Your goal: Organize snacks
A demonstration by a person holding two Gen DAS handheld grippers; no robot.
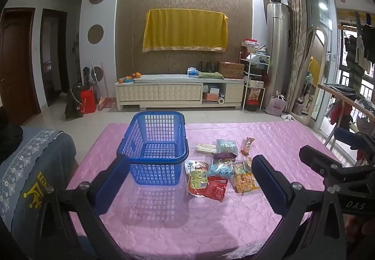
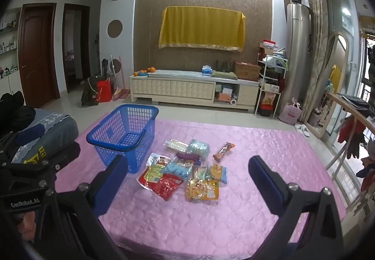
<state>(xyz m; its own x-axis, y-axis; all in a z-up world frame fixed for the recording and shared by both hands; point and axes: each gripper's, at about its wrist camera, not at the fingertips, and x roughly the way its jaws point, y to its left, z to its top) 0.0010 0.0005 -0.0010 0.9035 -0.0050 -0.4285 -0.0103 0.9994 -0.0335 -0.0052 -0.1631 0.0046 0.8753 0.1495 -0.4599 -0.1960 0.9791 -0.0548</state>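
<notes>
so, the biggest thing is the bench (image 1: 269, 143) under its shiny pink quilted cover, and on it, toward the left, stands a blue basket (image 1: 154, 150), upright and with nothing in it. it's a stiff plastic lattice with a dark rim; i'd guess it's light and would slide on that glossy cloth if nudged, so taking it by the rim would be the safe hold.

just right of the basket lies the heap of snacks (image 2: 185, 171), overlapping each other. they look like thin crinkly packets, light and slippery, soft enough to buckle, so pinching a sealed edge or corner seems wiser than squeezing the middle. the red packet (image 2: 166, 186) and the yellow packet (image 2: 202, 189) lie nearest, a pale blue packet (image 2: 179, 169) sits in the middle of the pile, and a small orange bar (image 2: 223, 148) rests a little apart on the far right.

both tools hover over the near edge, tilted down toward the pile. the left tongs (image 1: 191, 175) are spread wide with nothing between them, and the right tongs (image 2: 187, 173) are spread wide too, holding nothing. no packet is in the basket yet.
</notes>
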